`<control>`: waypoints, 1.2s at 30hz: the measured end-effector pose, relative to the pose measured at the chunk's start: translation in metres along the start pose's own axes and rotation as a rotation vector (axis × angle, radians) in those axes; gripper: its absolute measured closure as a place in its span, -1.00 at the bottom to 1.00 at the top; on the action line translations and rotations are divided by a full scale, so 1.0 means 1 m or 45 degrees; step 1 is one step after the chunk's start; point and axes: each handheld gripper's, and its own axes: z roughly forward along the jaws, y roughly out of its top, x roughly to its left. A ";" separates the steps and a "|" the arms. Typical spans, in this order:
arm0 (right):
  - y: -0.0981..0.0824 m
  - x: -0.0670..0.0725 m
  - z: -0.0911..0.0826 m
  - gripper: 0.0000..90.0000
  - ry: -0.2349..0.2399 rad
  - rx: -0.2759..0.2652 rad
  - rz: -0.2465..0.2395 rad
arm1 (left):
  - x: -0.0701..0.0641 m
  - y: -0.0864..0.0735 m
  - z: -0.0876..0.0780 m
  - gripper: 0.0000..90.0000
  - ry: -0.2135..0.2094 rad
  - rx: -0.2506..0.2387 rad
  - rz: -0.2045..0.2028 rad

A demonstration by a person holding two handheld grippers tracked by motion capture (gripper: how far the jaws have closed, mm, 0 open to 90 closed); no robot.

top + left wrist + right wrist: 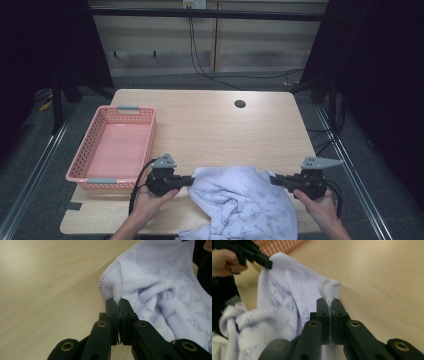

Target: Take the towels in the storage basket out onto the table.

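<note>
So I had a gripper in each hand at the near edge of the wooden table [210, 125]. My left gripper [191, 180] was clamped on one corner of a pale lilac garment [245, 202] with a little butterfly-ish print, and my right gripper [272, 179] was clamped on the opposite corner. Both pairs of jaws were closed right down on the fabric with basically no gap.

In the left gripper view the jaws of the left gripper [119, 301] pinched the garment [160, 290] at a ribbed, stitched hem, with the cloth bunching up to the right of the jaws. In the right gripper view it was the same deal: the right gripper [331, 301] had a small folded loop of ribbed hem poking up between the tips, and the rest of the garment [282, 297] sagged off to the left. Farther back in that view I could see my left hand [224, 261] with the other gripper biting the far corner.

From above, the top edge ran between the two grippers, and the rest lay crumpled on the table and hung over the near edge between my forearms.

A pink plastic basket [145, 131] with grey handles sat on the left part of the table, just beyond my left gripper and not touching the garment. There was also a round cable hole [240, 104] toward the far edge of the table.
</note>
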 end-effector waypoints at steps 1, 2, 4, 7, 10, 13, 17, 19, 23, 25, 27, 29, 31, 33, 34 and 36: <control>0.007 0.002 -0.002 0.94 -0.007 -0.028 -0.012 | 0.001 0.004 -0.006 0.95 0.016 -0.019 0.003; 0.014 0.004 -0.003 0.94 -0.014 -0.059 -0.031 | 0.003 0.008 -0.010 0.95 0.040 -0.023 0.016; 0.030 0.004 -0.002 0.94 -0.006 -0.114 -0.048 | 0.006 0.015 -0.020 0.95 0.071 -0.047 0.029; 0.056 0.002 0.003 0.94 0.002 -0.192 -0.055 | 0.017 0.026 -0.043 0.95 0.124 -0.096 0.033; 0.077 0.001 0.008 0.94 -0.005 -0.222 -0.068 | 0.026 0.034 -0.065 0.95 0.170 -0.133 0.029; 0.096 -0.001 0.009 0.94 -0.011 -0.261 -0.071 | 0.036 0.046 -0.092 0.95 0.232 -0.187 0.049; 0.113 -0.009 0.004 0.94 -0.046 -0.311 -0.070 | 0.049 0.061 -0.103 0.95 0.254 -0.224 0.038; 0.122 -0.015 0.001 0.94 -0.072 -0.322 -0.075 | 0.055 0.072 -0.097 0.95 0.262 -0.227 0.043; 0.135 -0.035 -0.001 0.94 -0.138 -0.324 -0.053 | 0.065 0.099 -0.074 0.95 0.263 -0.217 0.051; 0.140 -0.049 -0.002 0.94 -0.175 -0.327 -0.034 | 0.072 0.112 -0.062 0.94 0.263 -0.205 0.048; 0.144 -0.067 0.000 0.94 -0.209 -0.332 -0.013 | 0.081 0.127 -0.045 0.94 0.270 -0.178 0.063; 0.145 -0.085 0.004 0.94 -0.259 -0.330 0.012 | 0.088 0.138 -0.029 0.94 0.261 -0.160 0.073; 0.144 -0.100 0.010 0.94 -0.331 -0.303 0.024 | 0.094 0.146 -0.011 0.93 0.265 -0.075 0.082; 0.138 -0.119 0.021 0.94 -0.388 -0.239 0.056 | 0.099 0.150 0.006 0.76 0.263 -0.084 0.032; 0.134 -0.125 0.026 0.91 -0.380 -0.219 0.066 | 0.100 0.149 0.012 0.58 0.248 -0.094 0.003; 0.125 -0.133 0.034 0.64 -0.424 -0.183 0.089 | 0.099 0.144 0.027 0.51 0.259 -0.047 0.000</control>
